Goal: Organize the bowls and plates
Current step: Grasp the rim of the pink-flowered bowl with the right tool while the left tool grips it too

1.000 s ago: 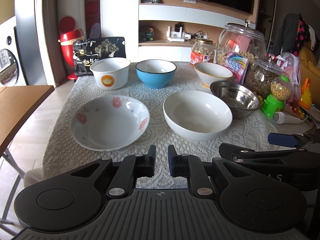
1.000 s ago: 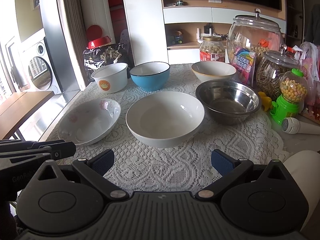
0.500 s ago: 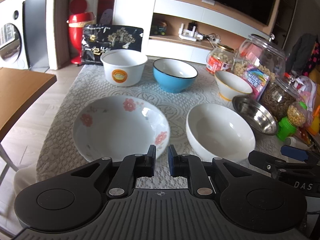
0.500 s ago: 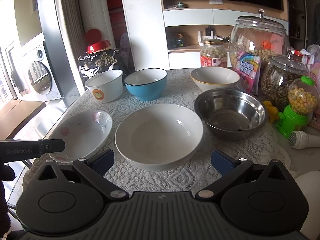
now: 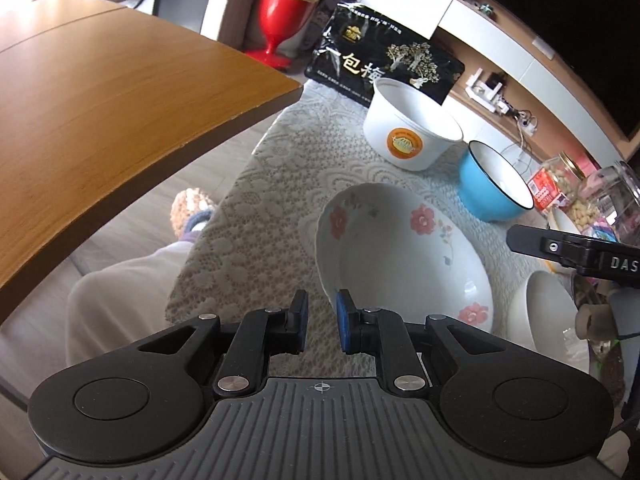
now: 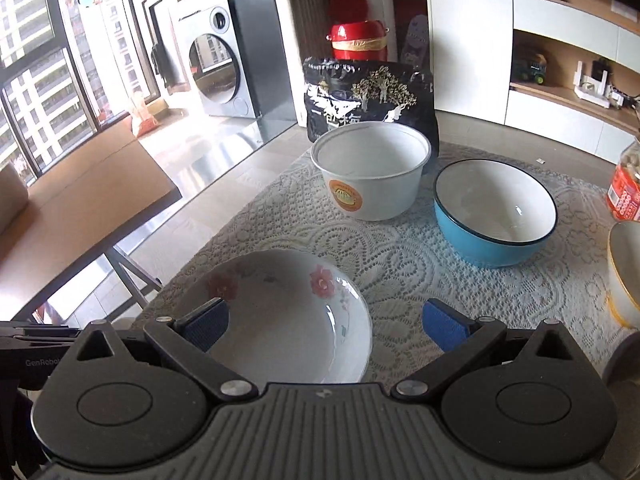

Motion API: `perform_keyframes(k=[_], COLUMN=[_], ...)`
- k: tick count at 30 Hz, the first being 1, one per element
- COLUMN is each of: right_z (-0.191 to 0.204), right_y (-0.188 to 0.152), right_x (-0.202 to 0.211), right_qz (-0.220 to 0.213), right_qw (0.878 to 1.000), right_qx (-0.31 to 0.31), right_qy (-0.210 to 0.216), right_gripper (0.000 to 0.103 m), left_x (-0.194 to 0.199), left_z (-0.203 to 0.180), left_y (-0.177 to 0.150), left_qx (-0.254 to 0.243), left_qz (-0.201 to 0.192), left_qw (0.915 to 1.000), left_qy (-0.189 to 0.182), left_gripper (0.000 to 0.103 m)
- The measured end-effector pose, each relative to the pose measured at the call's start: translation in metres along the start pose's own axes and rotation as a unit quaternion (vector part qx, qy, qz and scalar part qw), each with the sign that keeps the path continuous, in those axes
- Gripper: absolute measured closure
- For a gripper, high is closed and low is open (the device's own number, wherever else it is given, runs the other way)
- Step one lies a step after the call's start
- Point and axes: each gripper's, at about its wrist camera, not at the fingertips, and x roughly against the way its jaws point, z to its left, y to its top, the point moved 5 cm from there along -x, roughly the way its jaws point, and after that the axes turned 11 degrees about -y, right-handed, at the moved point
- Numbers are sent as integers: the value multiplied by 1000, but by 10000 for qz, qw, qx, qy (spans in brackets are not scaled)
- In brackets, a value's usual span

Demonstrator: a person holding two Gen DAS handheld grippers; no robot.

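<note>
On the lace tablecloth (image 6: 400, 248), nearest the left edge of the table, a shallow flowered bowl (image 6: 288, 320) is set, with a white tub (image 6: 370, 170) bearing an orange label and a blue bowl (image 6: 496, 212) behind it. All three are seen to be empty.

The left gripper (image 5: 322, 322) is held just before the near rim of the flowered bowl; its jaws are opening from almost closed, only a narrow gap is shown, and nothing is held between them. The right gripper (image 6: 324, 326) is spread wide above the same bowl, part of the rim lying between its blue pads in the view, but no contact can be made out and nothing is gripped.

The flowered bowl is judged to be glazed ceramic: stiff, smooth, fairly heavy and liable to chip. A pinch across the thin rim wall is judged best, one pad inside and one outside. A plain white bowl (image 5: 556, 316), also empty, is glimpsed beside it.
</note>
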Motion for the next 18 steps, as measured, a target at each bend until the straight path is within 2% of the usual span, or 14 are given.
perform_keyframes(k=[5, 11, 16, 18], right_z=[2, 14, 6, 3], right_y=[3, 1, -4, -1], right_x=[-44, -81, -111, -116], right_qz=[802, 1126, 1877, 1979], right_qw=[9960, 9926, 9816, 9794], right_qx=[-40, 437, 26, -96], right_qy=[397, 87, 336, 382], right_gripper=[0, 0, 0, 0], left_x=[-28, -44, -45, -44], left_z=[6, 11, 11, 12], left_y=[0, 2, 5, 7], left_qx=[76, 131, -17, -71], left_qz=[326, 430, 407, 374], left_qw=[9994, 9989, 9991, 9992], left_qy=[-50, -135, -146, -126], left_gripper=[82, 81, 81, 81])
